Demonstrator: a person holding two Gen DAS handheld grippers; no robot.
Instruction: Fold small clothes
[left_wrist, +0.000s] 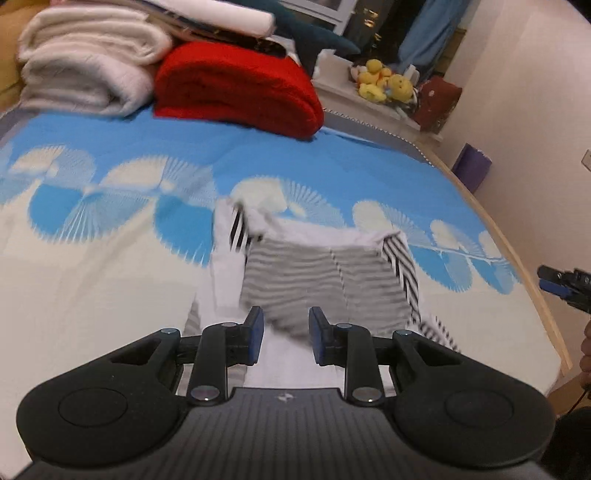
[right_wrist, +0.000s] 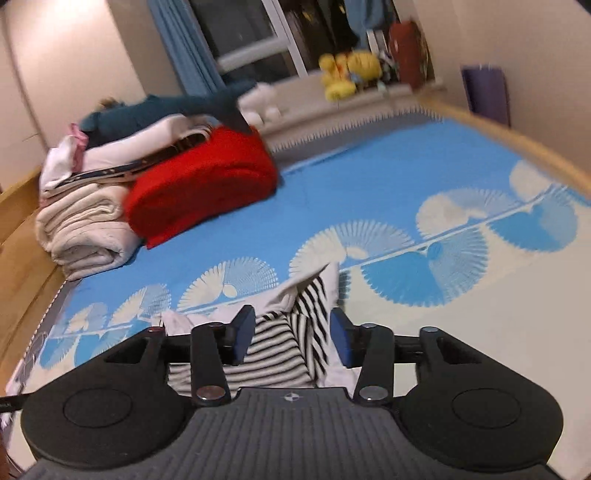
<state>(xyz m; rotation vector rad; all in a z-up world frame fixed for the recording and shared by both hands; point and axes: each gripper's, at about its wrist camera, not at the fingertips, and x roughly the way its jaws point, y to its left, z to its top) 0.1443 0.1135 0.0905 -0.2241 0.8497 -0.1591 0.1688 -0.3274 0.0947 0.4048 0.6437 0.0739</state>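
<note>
A small garment (left_wrist: 317, 273) with grey and black-and-white stripes and white panels lies partly folded on the blue and cream bedspread (left_wrist: 110, 288). My left gripper (left_wrist: 286, 334) hovers over its near edge, jaws apart, nothing pinched between the blue pads. In the right wrist view the same garment (right_wrist: 284, 343) shows its striped side just beyond my right gripper (right_wrist: 291, 334), which is open above it with the cloth lying loose below the gap. The right gripper's tips (left_wrist: 561, 284) also poke in at the right edge of the left wrist view.
A folded red blanket (left_wrist: 236, 85) and stacked white blankets (left_wrist: 88, 62) sit at the far side of the bed. Yellow plush toys (left_wrist: 384, 81) rest on a ledge beyond. The wooden bed rim (left_wrist: 517, 236) runs along the right, with a purple bin (left_wrist: 472, 166) outside it.
</note>
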